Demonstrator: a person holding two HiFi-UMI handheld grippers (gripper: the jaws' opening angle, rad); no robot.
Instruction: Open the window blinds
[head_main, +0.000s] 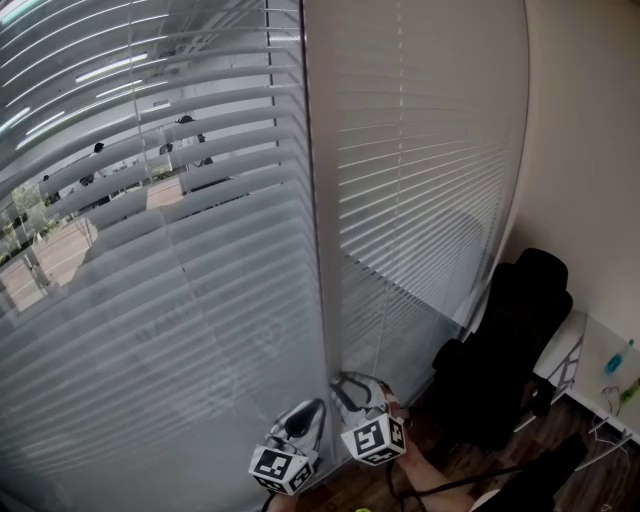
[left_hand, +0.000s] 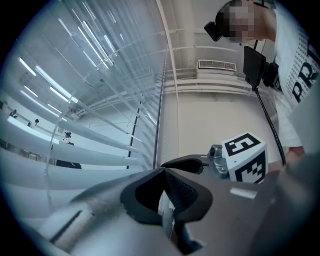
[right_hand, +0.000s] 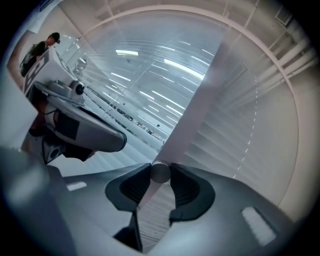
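Two slatted blinds hang side by side. On the left blind the upper slats are tilted and show the street outside. The slats of the right blind lie shut. Low down by the frame post, my right gripper is shut on the blind's thin round wand. In the right gripper view the pads press the wand from both sides. My left gripper hangs just left of it, pointing at the window. Its jaw tips touch with nothing clearly held.
A black office chair stands close on the right, against the cream wall. Beyond it, a white desk carries a teal bottle. The floor is dark wood. The person's torso fills the upper right of the left gripper view.
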